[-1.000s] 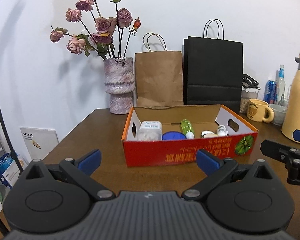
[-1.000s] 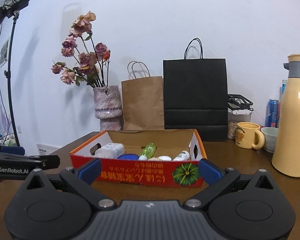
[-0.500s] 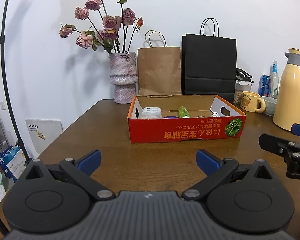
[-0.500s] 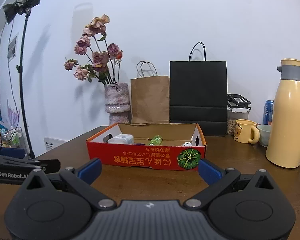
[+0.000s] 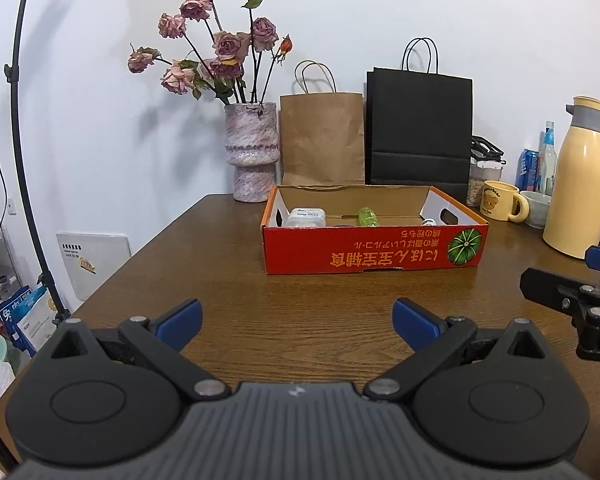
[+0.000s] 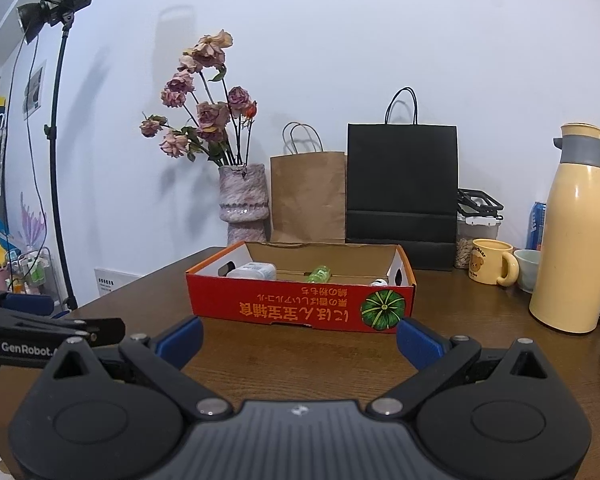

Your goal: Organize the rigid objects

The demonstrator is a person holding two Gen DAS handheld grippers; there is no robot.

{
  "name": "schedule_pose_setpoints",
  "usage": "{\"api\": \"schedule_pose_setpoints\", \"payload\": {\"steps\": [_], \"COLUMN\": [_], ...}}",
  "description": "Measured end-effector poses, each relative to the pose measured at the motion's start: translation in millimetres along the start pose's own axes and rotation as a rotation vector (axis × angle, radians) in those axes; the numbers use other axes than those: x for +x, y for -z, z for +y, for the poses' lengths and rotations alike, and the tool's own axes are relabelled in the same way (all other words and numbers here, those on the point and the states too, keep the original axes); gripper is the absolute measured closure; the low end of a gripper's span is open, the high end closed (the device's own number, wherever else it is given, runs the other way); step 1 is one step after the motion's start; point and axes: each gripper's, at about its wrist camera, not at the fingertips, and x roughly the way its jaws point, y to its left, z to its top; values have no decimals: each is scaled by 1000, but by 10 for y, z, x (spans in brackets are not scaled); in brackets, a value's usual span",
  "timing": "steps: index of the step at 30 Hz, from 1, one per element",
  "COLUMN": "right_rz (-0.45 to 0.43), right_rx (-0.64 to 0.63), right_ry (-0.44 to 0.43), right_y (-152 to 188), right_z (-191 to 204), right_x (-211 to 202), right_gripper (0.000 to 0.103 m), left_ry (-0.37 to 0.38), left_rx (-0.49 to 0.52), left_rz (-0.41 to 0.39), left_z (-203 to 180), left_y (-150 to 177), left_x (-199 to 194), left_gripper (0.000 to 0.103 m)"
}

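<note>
A red cardboard box with a pumpkin print sits mid-table. Inside lie a white container, a green bottle and a small white bottle; other contents are hidden behind the front wall. My left gripper hovers open and empty above the wooden table, well short of the box. My right gripper is open and empty too, near the box's front. Each gripper's body shows at the edge of the other's view.
Along the wall stand a vase of dried roses, a brown paper bag and a black paper bag. At the right are a yellow mug, a bowl and a tall yellow thermos. A light stand rises at left.
Both grippers have pulled back and away from the box, which now looks smaller and farther off. Both stay open and empty.
</note>
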Motion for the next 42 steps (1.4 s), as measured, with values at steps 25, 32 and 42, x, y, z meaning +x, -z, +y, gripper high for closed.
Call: {"api": "schedule_pose_setpoints", "payload": {"steps": [25, 32, 42], "right_rz": [3, 5, 8], "right_rx": [-2, -2, -3], "right_ry": [-1, -1, 0], "right_y": [15, 21, 31], "right_z": [27, 37, 45], "right_x": [-8, -6, 9], "right_gripper": [0, 0, 0], "left_ry": [9, 13, 18], "left_rx": [0, 1, 1], "left_rz": [-6, -5, -4], "left_z": [-5, -12, -12], "left_y": [-14, -21, -11], "left_x": [-25, -20, -21], "left_gripper": [0, 0, 0]}}
